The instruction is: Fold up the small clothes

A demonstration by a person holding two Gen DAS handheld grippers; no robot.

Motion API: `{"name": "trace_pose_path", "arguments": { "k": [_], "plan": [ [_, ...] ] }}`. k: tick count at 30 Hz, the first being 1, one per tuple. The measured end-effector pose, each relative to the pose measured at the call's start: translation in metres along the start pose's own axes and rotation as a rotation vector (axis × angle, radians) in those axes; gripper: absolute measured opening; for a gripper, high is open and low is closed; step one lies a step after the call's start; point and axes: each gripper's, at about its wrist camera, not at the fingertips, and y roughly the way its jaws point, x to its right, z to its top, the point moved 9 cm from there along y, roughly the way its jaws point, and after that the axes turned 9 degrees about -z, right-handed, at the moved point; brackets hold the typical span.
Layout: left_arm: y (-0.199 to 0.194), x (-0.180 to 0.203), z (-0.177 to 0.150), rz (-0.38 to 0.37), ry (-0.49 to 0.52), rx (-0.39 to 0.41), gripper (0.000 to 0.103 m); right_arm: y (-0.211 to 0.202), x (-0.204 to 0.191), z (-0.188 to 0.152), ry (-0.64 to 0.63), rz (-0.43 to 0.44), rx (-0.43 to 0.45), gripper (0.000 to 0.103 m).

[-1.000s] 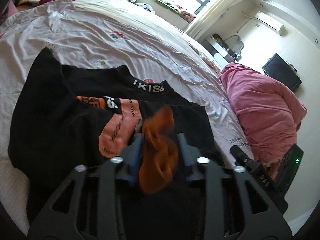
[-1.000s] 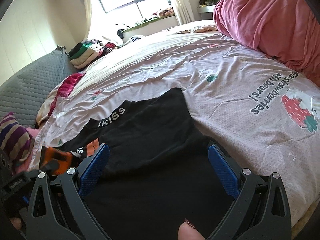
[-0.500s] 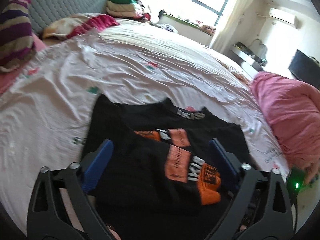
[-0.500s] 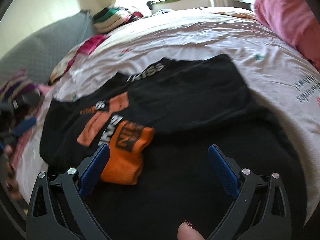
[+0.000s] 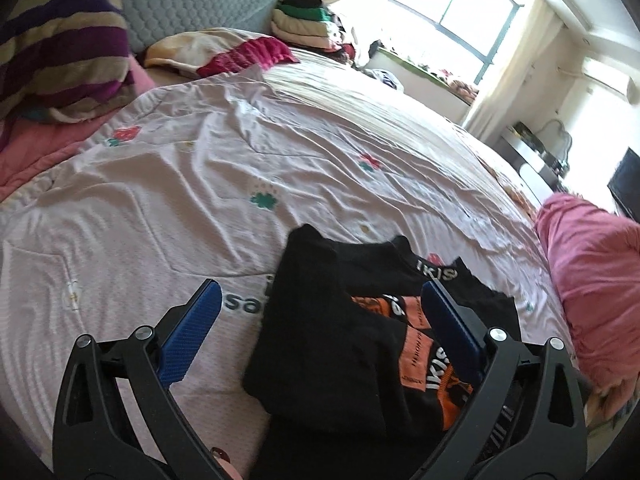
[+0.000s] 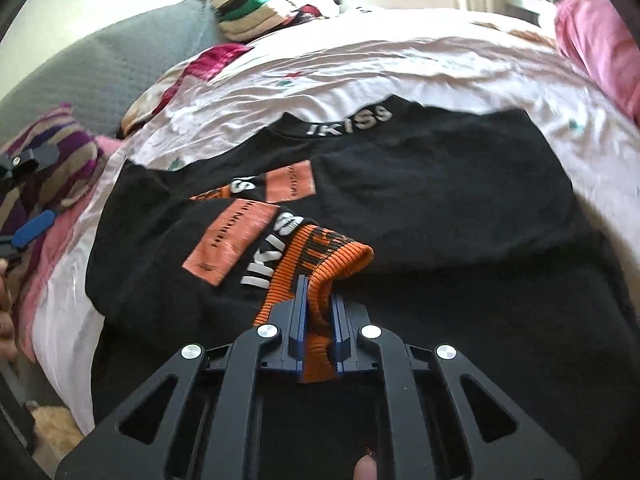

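Note:
A black sweater (image 6: 420, 192) with "IKISS" on the collar and orange patches lies partly folded on the pale bed sheet (image 5: 200, 184). One sleeve is laid across its chest and ends in an orange ribbed cuff (image 6: 320, 256). My right gripper (image 6: 318, 300) is closing tight on that cuff, and its blue pads press the knit from both sides. My left gripper (image 5: 318, 286) hovers wide open over the sweater's (image 5: 320, 352) left edge with nothing pinched. The cuff (image 5: 452, 396) shows beside its right finger.
A striped pillow (image 5: 60, 40) and a grey quilted headboard (image 5: 200, 0) stand at the far left. A stack of folded clothes (image 5: 304, 20) sits by the window. A pink blanket (image 5: 592, 280) is heaped at the right of the bed.
My left gripper let go of the orange cuff, opened wide and swung left off the sweater. My right gripper moved in over the cuff and shut on it.

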Motion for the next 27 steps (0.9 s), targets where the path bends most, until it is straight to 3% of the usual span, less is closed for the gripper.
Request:
{"name": "trace_pose_path", "arguments": {
  "k": [9, 15, 27],
  "plan": [
    [-0.002, -0.014, 0.005, 0.002, -0.046, 0.003, 0.093, -0.041, -0.011, 0.064, -0.130, 0.047, 0.120, 0.007],
    [0.002, -0.012, 0.005, 0.000, -0.043, -0.010, 0.093, -0.052, 0.021, 0.100, -0.133, -0.018, 0.177, 0.007],
    [0.025, 0.003, 0.002, 0.025, 0.046, -0.062, 0.093, -0.029, 0.088, 0.100, -0.087, -0.113, 0.182, 0.007]
  ]
}}
